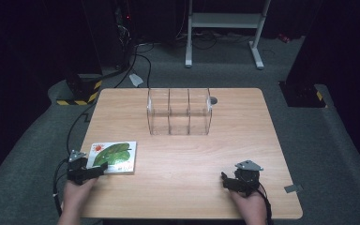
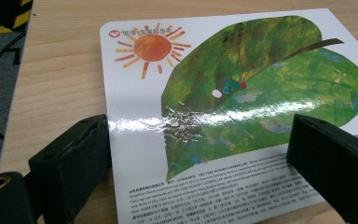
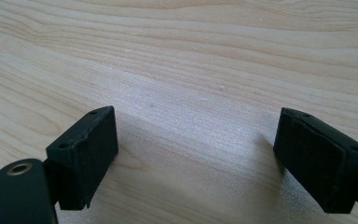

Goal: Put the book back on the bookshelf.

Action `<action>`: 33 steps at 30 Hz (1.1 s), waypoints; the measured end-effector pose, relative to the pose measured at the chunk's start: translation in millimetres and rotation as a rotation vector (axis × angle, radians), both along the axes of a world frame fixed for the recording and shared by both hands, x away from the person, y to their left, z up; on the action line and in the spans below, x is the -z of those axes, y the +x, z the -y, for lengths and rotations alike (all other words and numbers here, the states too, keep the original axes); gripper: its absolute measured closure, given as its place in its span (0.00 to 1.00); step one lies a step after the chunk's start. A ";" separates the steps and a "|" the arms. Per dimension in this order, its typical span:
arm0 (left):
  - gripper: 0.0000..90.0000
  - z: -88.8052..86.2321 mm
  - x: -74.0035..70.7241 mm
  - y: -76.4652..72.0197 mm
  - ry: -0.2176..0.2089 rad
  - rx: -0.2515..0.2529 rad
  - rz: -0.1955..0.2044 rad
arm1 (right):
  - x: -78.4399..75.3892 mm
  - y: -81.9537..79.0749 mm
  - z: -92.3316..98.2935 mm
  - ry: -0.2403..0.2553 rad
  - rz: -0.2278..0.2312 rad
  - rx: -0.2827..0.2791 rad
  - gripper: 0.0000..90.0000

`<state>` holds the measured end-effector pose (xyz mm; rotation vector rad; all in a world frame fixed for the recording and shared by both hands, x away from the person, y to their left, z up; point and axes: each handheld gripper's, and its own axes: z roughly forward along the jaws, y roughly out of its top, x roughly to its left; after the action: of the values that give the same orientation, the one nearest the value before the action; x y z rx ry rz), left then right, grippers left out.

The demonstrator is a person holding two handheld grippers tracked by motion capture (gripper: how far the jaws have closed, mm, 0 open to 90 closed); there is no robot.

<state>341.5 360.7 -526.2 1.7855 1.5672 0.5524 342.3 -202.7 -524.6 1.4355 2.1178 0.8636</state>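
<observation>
Resting at the near edge of the table (image 1: 183, 187), both hands hold their grippers low over the wood. The left hand (image 1: 77, 194) sits at the near left corner, and its left gripper (image 1: 91, 172) points toward the book (image 1: 113, 157) lying flat just ahead of it. In the left gripper view the jaws stand wide apart with nothing clamped between them; the left jaw lies at the book's (image 2: 223, 107) near left edge, and the right jaw sits over its printed lower right part. Whether either jaw touches the cover cannot be told. The cover shows a big green leaf, an orange sun in the upper left corner, a small caterpillar on the leaf and lines of small print along the near edge.

The right hand (image 1: 248, 206) is at the near right, well apart from the book. The right gripper (image 1: 226, 180) is likewise spread wide and empty, with bare wood (image 3: 191, 70) between its jaws.

Farther back, near the middle of the table's far side, stands a clear bin (image 1: 179, 111) split into three compartments.
</observation>
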 end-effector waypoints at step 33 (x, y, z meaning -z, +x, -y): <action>0.10 156.9 -5.1 -18.9 0.066 0.313 0.042 | 0.0 -0.7 -0.8 -0.001 0.005 0.001 0.16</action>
<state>322.6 203.8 -521.0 2.0060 1.2210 0.4903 341.6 -201.9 -524.6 1.4328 2.1133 0.8647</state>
